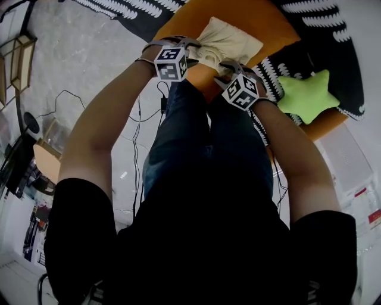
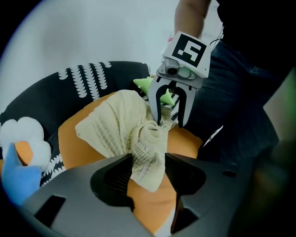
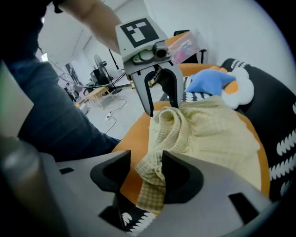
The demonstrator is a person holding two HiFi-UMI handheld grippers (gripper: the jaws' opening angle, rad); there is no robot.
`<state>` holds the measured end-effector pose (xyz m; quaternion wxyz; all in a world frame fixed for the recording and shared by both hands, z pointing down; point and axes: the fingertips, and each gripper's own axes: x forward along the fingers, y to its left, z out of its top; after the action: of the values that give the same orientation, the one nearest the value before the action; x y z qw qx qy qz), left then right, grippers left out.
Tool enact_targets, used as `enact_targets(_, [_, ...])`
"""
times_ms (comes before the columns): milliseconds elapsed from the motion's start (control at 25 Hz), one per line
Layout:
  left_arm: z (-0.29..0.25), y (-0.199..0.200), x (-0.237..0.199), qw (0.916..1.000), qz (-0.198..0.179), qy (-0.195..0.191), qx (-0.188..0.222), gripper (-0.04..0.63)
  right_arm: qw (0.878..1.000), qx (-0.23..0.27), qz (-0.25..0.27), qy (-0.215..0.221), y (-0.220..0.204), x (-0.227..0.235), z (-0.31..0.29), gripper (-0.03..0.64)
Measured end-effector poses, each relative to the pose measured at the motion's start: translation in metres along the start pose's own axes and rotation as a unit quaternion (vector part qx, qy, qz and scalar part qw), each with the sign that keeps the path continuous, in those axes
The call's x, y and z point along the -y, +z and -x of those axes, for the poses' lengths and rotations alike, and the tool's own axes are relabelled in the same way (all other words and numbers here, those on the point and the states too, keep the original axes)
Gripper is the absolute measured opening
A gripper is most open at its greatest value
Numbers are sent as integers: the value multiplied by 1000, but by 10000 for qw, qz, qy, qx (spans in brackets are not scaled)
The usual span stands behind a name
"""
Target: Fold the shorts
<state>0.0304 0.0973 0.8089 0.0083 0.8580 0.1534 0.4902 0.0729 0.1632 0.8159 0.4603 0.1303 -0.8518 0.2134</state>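
The pale yellow waffle-knit shorts (image 1: 229,39) lie bunched on a round orange cushion (image 1: 256,15). In the left gripper view the shorts (image 2: 115,125) hang a rolled waistband end between the jaws of my left gripper (image 2: 149,162), which stand apart and do not press it. My right gripper (image 3: 145,159) is likewise open around the other bunched end of the shorts (image 3: 212,134), the cloth resting against its right jaw. The two grippers face each other closely: right gripper (image 2: 169,121), left gripper (image 3: 163,110). From the head view both, left gripper (image 1: 193,44) and right gripper (image 1: 229,64), sit at the cushion's near edge.
A green star-shaped pillow (image 1: 306,95) lies right of the cushion on a black rug with white marks (image 1: 321,24). A blue and white plush (image 3: 212,81) sits at the far side. The person's jeans-clad legs (image 1: 196,137) stand against the cushion. Cables (image 1: 143,113) trail on the floor.
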Motion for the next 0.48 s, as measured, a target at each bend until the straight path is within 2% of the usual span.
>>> enact_targets(200, [-5, -8, 2, 9980, 600, -106, -152, 245, 9956, -29, -883, 305, 1, -1, -4, 233])
enact_targets(320, [0, -4, -2, 9951, 976, -55, -123, 247, 9928, -16, -1132, 388, 6, -2, 1, 254])
enact_targets(480, [16, 8, -3, 9928, 1195, 122, -33, 255, 9897, 92, -1395, 321, 17, -5, 23, 253])
